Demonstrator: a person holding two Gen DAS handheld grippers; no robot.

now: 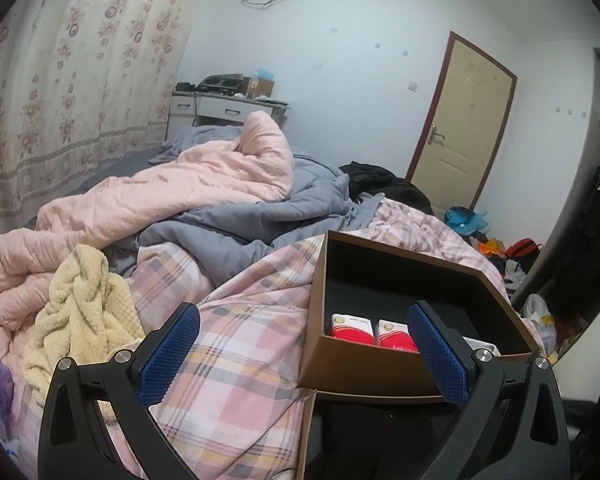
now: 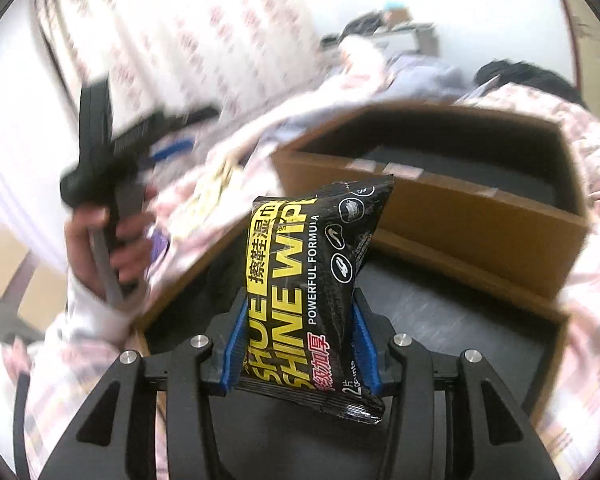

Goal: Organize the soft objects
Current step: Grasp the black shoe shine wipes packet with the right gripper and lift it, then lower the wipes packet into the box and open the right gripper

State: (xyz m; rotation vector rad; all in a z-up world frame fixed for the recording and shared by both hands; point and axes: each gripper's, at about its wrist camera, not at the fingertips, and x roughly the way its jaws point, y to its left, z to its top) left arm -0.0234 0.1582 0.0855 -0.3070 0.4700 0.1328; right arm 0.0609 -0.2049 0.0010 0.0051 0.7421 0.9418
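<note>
Wipes pack (image 2: 312,280) is the thing in play: a black and yellow soft pouch of shoe shine wipes, pinched between the blue pads (image 2: 236,344) of the right gripper (image 2: 300,344). It stands upright between the fingers, its top corner poking up past them, above the dark inside of a cardboard tray (image 2: 556,332) right under the gripper. Everything around the pouch is smeared with blur.

Just behind sits the cardboard box (image 2: 460,216), brown outside, black inside, open at the top. From the left wrist view the same box (image 1: 364,364) has two red and white packets (image 1: 370,330) lying side by side at its near wall.

Left gripper (image 1: 300,356) is spread wide with nothing between its pads, one finger over the pink plaid quilt (image 1: 236,344), the other in front of the box. In the right wrist view you can see a hand (image 2: 100,248) gripping that gripper's handle, off to the left and blurry.

On the bed, a cream knit towel (image 1: 80,308) lies crumpled left of the open fingers, with a pink comforter (image 1: 188,184) and a grey blanket (image 1: 268,216) heaped further back.
</note>
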